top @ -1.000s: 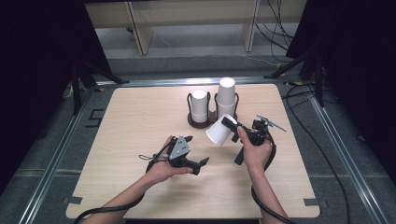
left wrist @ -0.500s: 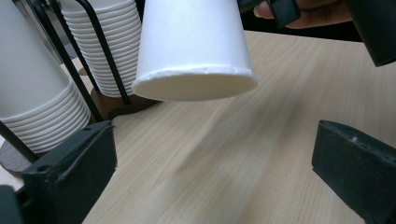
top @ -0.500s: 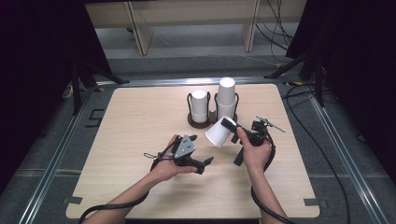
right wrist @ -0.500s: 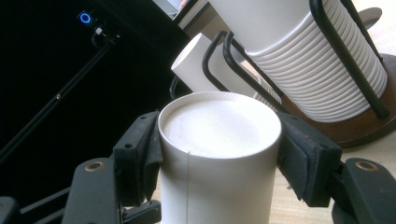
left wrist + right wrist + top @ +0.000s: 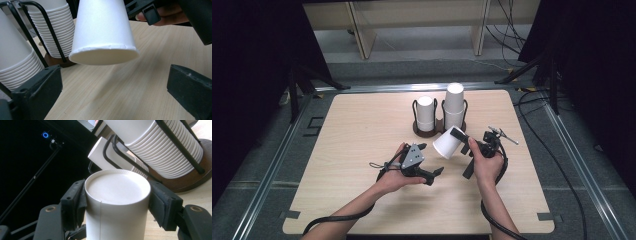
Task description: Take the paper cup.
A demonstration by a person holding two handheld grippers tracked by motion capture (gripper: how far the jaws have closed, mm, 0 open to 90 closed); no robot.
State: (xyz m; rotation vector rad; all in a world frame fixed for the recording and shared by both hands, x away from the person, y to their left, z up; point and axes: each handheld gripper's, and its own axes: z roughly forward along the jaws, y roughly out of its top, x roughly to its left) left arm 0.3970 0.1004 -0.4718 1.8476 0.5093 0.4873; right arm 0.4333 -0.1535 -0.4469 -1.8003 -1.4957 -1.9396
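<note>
White paper — that is what our right gripper (image 5: 458,136) clamps: a single paper cup (image 5: 448,145), held by its closed bottom end, its open mouth tilted down and toward the left edge of the table (image 5: 362,125). In the right gripper view the cup (image 5: 117,202) sits squarely between the two black jaws, both pads pressed against its wall, the flat base facing the camera. We hold it above the wood, near the middle of the table and just in front of the cup holder (image 5: 439,127), clear of the surface.

Our left gripper (image 5: 432,175) hangs low over the table, a little nearer the front edge, pointing toward the cup. Its jaws stand wide apart with nothing between them — in the left gripper view the cup's rolled rim (image 5: 103,53) floats just ahead of the two jaws, not touching either.

Behind the cup, toward the far edge, the holder's dark round base carries two stacks of cups inside black wire loops: a shorter left stack (image 5: 425,112) and a taller right stack (image 5: 453,105). Both stand upright. In the left gripper view we see the ribbed rims of the stacks (image 5: 56,32) beside the held cup, close but apart from it.
</note>
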